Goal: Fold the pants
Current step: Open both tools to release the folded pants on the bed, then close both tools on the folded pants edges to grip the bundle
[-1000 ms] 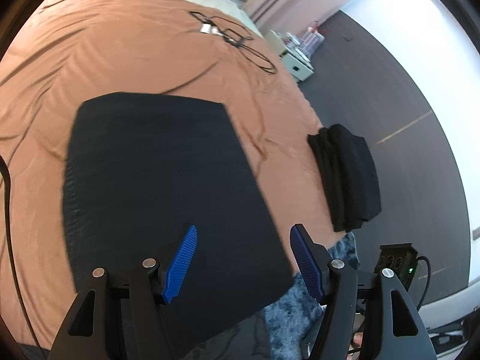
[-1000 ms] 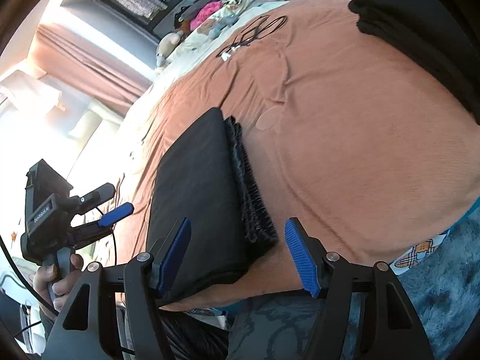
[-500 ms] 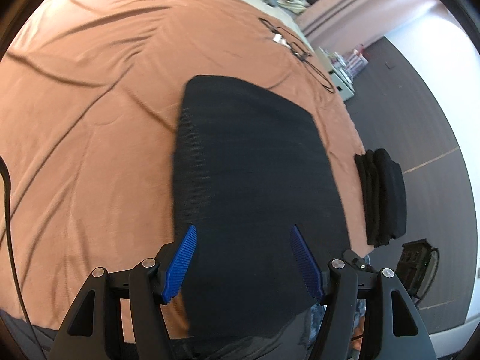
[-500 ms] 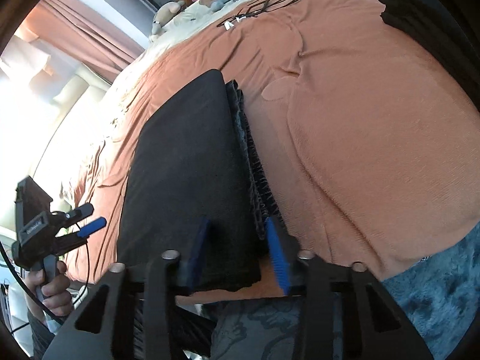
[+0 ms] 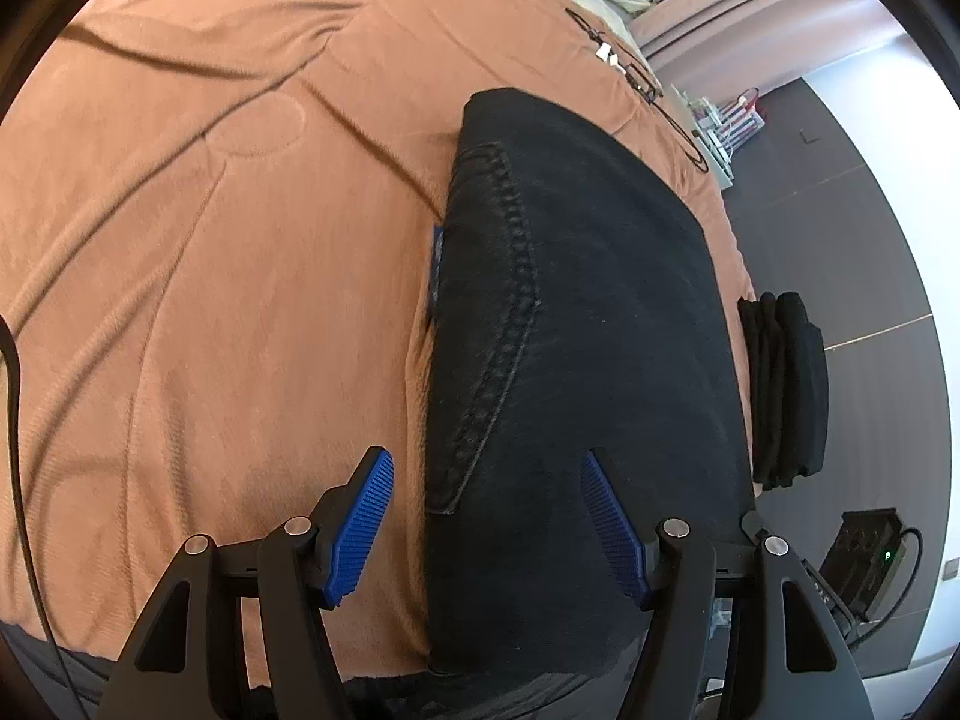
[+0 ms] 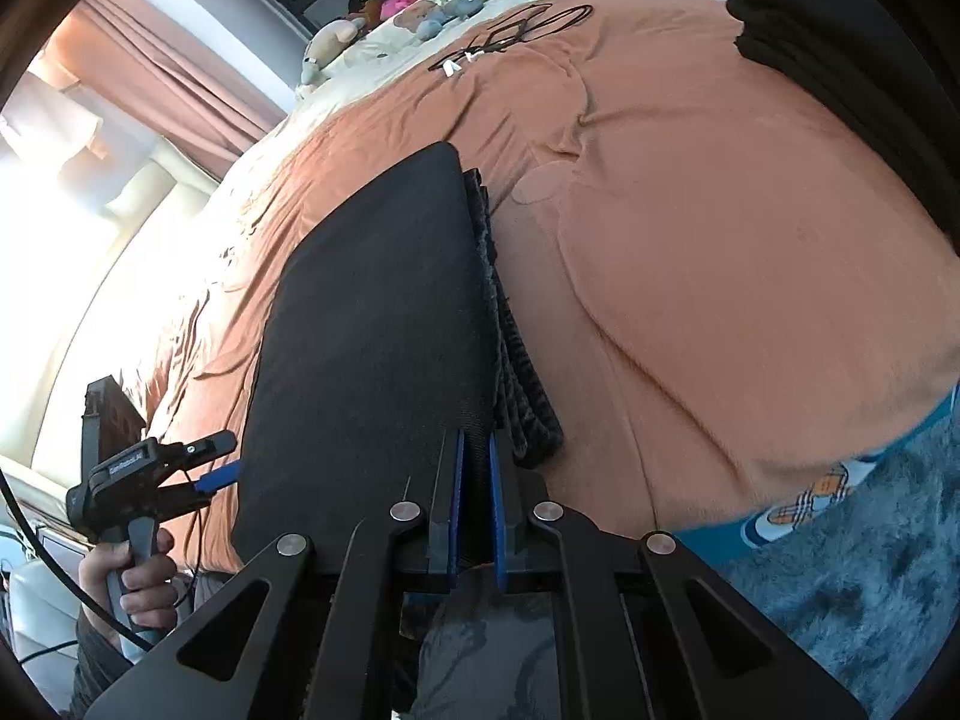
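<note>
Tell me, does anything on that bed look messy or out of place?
Not much. The pants lie flat and half folded on the blanket, with another folded pile at the edge. Only a loose cable sprawls tangled at the far end.

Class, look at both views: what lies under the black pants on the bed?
The black pants lie on an orange bedspread, which shows all around them. Grey folded layers peek out under one edge. Whatever lies beneath the middle is covered.
</note>
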The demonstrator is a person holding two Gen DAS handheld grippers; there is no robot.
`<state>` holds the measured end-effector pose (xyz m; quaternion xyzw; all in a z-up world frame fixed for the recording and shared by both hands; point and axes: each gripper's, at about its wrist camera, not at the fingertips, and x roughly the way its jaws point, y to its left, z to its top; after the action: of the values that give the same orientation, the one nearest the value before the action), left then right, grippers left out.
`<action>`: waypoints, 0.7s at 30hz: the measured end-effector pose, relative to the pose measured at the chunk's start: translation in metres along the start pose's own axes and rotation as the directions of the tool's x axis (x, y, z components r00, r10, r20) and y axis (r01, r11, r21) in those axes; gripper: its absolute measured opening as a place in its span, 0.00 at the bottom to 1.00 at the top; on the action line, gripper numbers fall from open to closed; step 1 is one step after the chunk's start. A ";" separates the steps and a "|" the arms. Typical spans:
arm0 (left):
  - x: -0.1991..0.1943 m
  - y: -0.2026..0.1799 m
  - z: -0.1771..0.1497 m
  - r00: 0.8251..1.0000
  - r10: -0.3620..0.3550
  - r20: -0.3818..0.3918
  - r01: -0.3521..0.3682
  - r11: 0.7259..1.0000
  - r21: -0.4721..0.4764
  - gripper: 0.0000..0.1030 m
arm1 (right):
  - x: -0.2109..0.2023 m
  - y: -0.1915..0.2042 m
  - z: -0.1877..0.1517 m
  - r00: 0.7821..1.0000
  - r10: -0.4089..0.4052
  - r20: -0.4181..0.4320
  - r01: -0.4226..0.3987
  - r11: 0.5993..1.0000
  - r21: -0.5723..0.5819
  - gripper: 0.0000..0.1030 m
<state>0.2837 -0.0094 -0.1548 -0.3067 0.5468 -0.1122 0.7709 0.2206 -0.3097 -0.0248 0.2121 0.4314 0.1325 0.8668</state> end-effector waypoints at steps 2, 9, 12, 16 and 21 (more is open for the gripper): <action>0.003 0.001 -0.001 1.000 -0.001 -0.006 0.001 1.000 -0.005 0.65 | -0.005 0.001 -0.003 1.000 0.000 0.004 0.000 1.000 0.000 0.04; 0.012 0.003 -0.004 1.000 -0.015 -0.021 0.015 1.000 -0.016 0.65 | 0.009 0.000 0.007 0.998 -0.047 -0.041 0.046 0.999 -0.022 0.07; 0.012 0.004 -0.005 0.999 -0.031 -0.019 0.030 0.999 -0.027 0.65 | 0.010 0.002 0.017 0.999 -0.021 -0.032 0.020 0.999 -0.033 0.10; 0.012 0.004 -0.007 0.999 -0.036 -0.025 0.036 0.999 -0.033 0.65 | 0.027 -0.003 0.029 0.999 0.014 -0.053 -0.016 0.999 -0.045 0.20; 0.011 0.005 -0.012 0.998 -0.049 -0.042 0.048 0.998 -0.031 0.65 | 0.048 -0.012 0.038 0.995 0.057 -0.088 -0.060 0.998 -0.036 0.35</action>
<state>0.2761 -0.0156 -0.1689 -0.3288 0.5573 -0.1294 0.7514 0.2804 -0.3094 -0.0435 0.2018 0.4594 0.1753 0.8471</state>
